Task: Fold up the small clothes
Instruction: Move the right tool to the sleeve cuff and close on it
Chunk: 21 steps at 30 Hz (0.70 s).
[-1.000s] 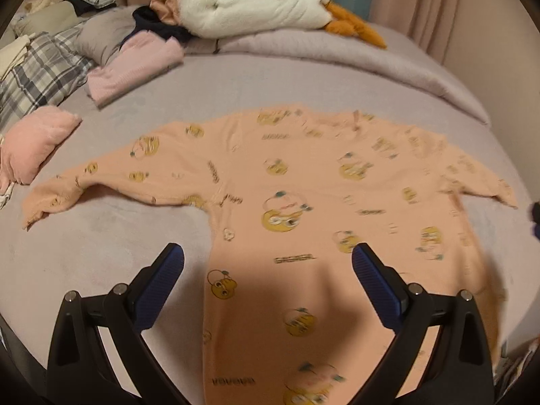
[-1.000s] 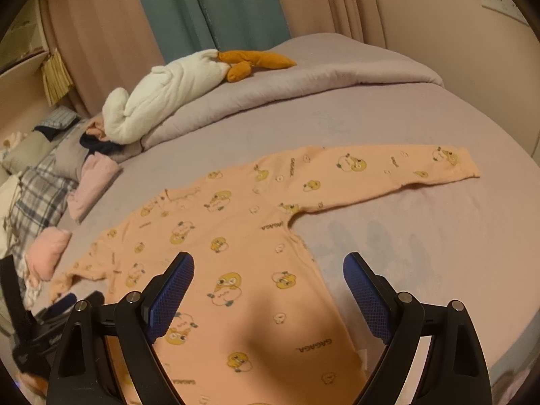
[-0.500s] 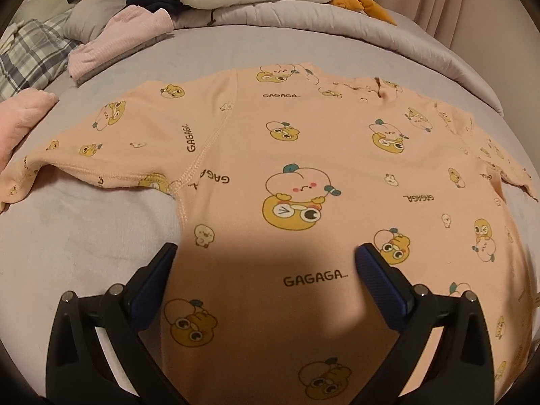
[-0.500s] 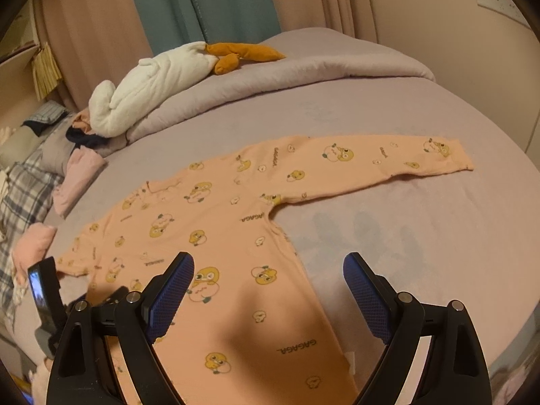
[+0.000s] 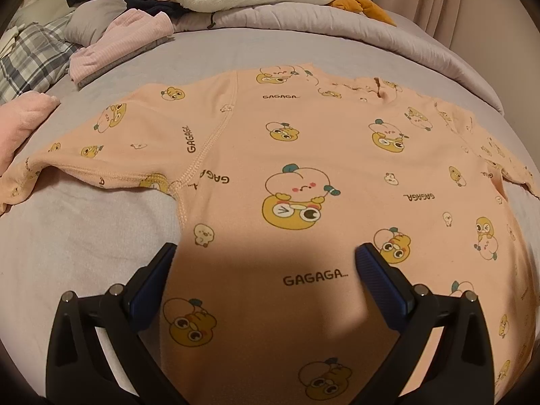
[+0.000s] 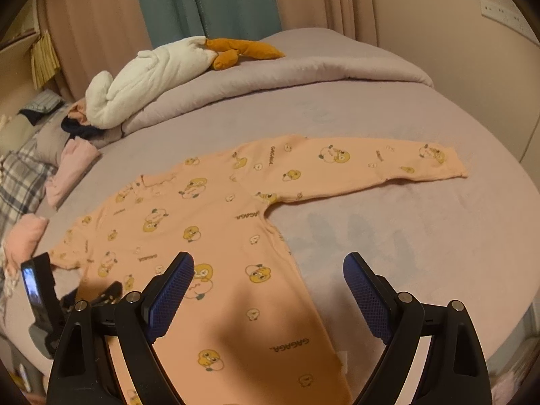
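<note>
A small peach long-sleeved top (image 5: 303, 168) printed with cartoon ducks and "GAGAGA" lies spread flat on the bed, both sleeves out. My left gripper (image 5: 265, 263) is open and empty, low over the top's left side near the armpit. My right gripper (image 6: 268, 280) is open and empty, over the top's right side edge below the right sleeve (image 6: 354, 162). The left gripper also shows at the left edge of the right wrist view (image 6: 44, 303). The top's hem is hidden below both views.
The bed has a grey-lilac cover (image 6: 422, 236). A folded pink garment (image 5: 118, 47), a plaid cloth (image 5: 30, 60) and a pink piece (image 5: 20, 118) lie at the left. A white plush goose (image 6: 148, 77) lies on the rolled duvet behind. A wall stands on the right.
My left gripper has moved forward and down, closer to the top. My right gripper has shifted only slightly. Both stay open.
</note>
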### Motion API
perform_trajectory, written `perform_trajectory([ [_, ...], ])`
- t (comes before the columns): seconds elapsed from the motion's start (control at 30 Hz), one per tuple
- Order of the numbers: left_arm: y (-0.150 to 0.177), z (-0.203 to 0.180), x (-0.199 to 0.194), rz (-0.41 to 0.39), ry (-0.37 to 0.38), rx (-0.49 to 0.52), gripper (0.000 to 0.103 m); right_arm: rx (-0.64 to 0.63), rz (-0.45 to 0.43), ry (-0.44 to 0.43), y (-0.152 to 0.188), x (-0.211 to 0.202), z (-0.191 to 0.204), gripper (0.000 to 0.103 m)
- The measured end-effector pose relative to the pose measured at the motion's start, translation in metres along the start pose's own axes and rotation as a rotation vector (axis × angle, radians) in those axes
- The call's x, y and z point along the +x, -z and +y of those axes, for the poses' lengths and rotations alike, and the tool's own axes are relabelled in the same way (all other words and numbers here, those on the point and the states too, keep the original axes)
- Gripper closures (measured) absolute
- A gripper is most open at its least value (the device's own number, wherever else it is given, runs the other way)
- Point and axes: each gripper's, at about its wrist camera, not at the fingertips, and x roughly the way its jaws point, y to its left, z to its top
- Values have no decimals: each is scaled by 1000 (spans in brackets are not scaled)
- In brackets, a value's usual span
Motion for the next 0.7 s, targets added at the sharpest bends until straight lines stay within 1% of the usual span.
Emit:
perform_trajectory([
  [0.17,0,0,0,0,0,0,0,25,-4,-12,-7,0,1,12],
  [0.33,0,0,0,1,0,1,0,10,-12,18,-9,-5,7,12],
  [0.5,0,0,0,1,0,1,0,10,-13,18,-11,-9,11,12],
  [0.6,0,0,0,1,0,1,0,3,-36,18,-11,-16,13,12],
  [0.7,0,0,0,1,0,1,0,11,-52,26,-9,-21,7,12],
])
